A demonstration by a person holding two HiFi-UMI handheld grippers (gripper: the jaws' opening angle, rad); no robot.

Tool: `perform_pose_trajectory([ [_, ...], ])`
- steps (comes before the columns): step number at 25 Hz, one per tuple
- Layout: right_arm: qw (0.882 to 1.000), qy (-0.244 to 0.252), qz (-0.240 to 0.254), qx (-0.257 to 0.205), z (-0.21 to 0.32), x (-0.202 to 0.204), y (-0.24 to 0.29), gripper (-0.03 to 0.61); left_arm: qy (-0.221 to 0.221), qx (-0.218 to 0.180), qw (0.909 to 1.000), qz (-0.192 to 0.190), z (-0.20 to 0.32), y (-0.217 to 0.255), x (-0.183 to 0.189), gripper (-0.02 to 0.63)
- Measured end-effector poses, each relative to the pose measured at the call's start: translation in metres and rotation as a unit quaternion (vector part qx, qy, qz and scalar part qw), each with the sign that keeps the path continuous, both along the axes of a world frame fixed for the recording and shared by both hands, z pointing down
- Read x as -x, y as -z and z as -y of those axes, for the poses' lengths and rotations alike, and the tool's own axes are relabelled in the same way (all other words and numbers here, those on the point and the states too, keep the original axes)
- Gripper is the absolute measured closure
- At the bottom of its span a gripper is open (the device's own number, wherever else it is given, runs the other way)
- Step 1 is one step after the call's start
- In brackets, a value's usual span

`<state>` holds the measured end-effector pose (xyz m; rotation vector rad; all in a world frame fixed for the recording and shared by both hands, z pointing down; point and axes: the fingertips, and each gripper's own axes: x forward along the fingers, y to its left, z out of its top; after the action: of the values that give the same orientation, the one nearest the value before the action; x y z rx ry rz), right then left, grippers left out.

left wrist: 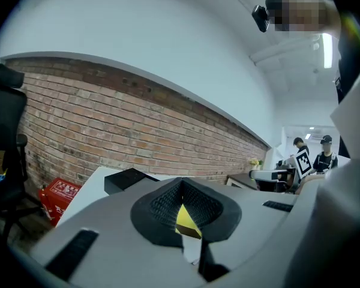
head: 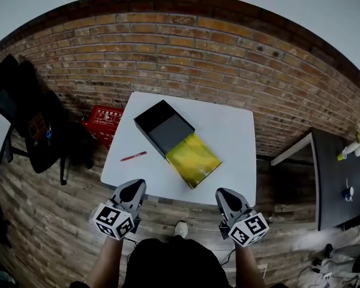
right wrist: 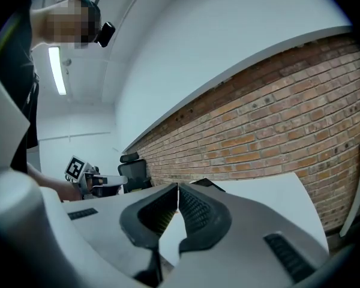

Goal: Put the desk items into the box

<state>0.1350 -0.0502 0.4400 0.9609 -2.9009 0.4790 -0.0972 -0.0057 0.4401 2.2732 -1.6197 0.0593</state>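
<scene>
A white table (head: pixel 231 131) holds an open black box (head: pixel 165 128), a flat glossy yellow booklet (head: pixel 194 159) lying against the box's near corner, and a red pen (head: pixel 134 156) near the left edge. My left gripper (head: pixel 136 186) hovers just short of the table's near edge, below the pen, shut and empty. My right gripper (head: pixel 222 194) hangs by the near right corner, also shut with nothing in it. Along the left gripper's (left wrist: pixel 181 182) closed tips I see the black box (left wrist: pixel 127 180) and a sliver of the yellow booklet (left wrist: pixel 186 221). The right gripper's (right wrist: pixel 177 188) tips meet too.
A black office chair (head: pixel 30 122) stands at the left, and a red box (head: pixel 105 120) sits on the wooden floor beside the table. A dark side table (head: pixel 339 179) with small items is at the right. A brick wall (head: pixel 186 53) backs the table. Two people (left wrist: pixel 327 152) stand far off.
</scene>
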Motion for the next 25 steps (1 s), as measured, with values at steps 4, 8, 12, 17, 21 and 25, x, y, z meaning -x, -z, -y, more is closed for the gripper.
perform_pose_trajectory([
  [4,1.000,0.014,-0.003,0.004,0.021,-0.005,-0.007,0.555,0.012,0.009,0.9999,0.003,0.013,-0.007,-0.003,0.600],
  [8,1.000,0.024,-0.005,0.007,0.033,-0.005,-0.010,0.555,0.028,0.016,0.9995,0.003,0.018,-0.013,0.001,0.600],
  [12,0.999,0.031,-0.008,0.010,0.037,-0.003,-0.013,0.555,0.038,0.017,0.9991,0.006,0.024,-0.015,0.008,0.600],
  [17,0.999,0.048,-0.012,0.017,0.039,0.016,-0.016,0.555,0.042,0.032,0.9986,0.010,0.028,-0.026,0.020,0.600],
  [21,0.998,0.055,-0.002,0.026,0.043,0.038,-0.016,0.555,0.026,0.048,0.9981,0.028,0.040,-0.040,0.029,0.600],
  [25,0.998,0.047,0.002,0.038,0.049,0.055,-0.018,0.555,0.004,0.065,0.9977,0.019,0.057,-0.054,0.037,0.600],
])
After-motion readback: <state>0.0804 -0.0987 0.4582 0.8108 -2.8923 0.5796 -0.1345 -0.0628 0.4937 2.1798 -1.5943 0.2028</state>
